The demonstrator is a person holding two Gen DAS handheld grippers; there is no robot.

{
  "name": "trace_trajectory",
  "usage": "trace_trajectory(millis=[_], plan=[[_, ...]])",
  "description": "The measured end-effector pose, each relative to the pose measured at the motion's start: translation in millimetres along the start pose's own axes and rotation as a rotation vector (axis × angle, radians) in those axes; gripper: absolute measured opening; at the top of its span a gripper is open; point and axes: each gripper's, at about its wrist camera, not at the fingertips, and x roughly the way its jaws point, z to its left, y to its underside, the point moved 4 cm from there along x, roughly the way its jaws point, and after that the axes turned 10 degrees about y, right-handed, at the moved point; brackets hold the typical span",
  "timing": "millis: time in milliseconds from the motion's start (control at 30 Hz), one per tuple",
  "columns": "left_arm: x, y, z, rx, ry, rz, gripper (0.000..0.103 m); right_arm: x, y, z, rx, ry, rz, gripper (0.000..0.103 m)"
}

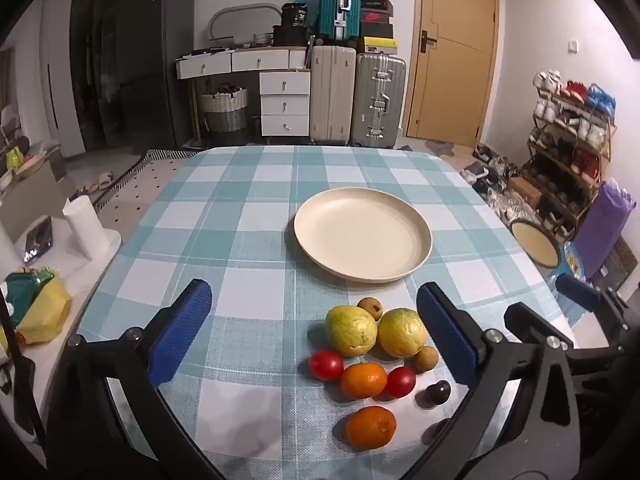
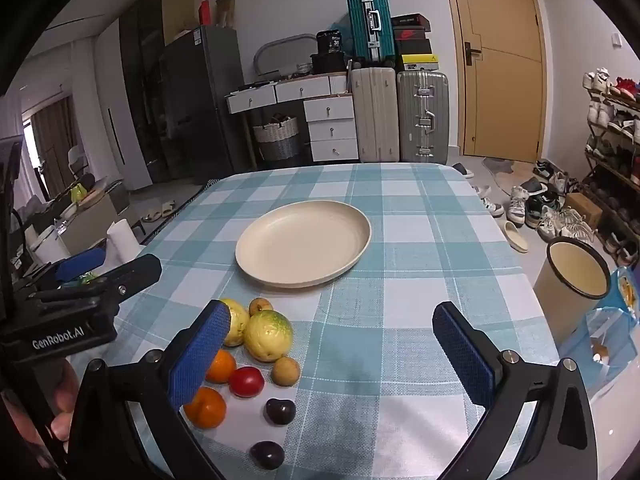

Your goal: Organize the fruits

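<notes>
Both hand-held grippers, left (image 1: 314, 330) and right (image 2: 332, 350), hover released, grasping nothing. Fruits (image 1: 370, 354) cluster on the near surface (image 1: 240, 216); the plate (image 1: 362, 234) sits farther back.

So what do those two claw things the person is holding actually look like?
Each gripper, left and right, is a black plastic frame with silver bolts, ending in two flat fingers faced with textured blue pads. The right camera shows white lettering, GenRobot.AI, on the left one's body. No sleeves or cables show.
</notes>
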Motion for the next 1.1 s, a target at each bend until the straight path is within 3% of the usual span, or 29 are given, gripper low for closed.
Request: trace_trajectory(millis=[167, 367, 1100], plan=[[11, 1, -8, 0.014, 0.000, 0.027, 0.102, 2, 2, -1, 0.001, 0.002, 0.025, 0.103], [3, 2, -6, 0.021, 0.027, 0.002, 0.102, 1, 1, 0, 0.010, -0.009, 0.000, 0.103], [-1, 3, 0, 0.012, -0.008, -0.007, 0.102, -1, 2, 3, -0.003, -0.008, 0.002, 0.103]])
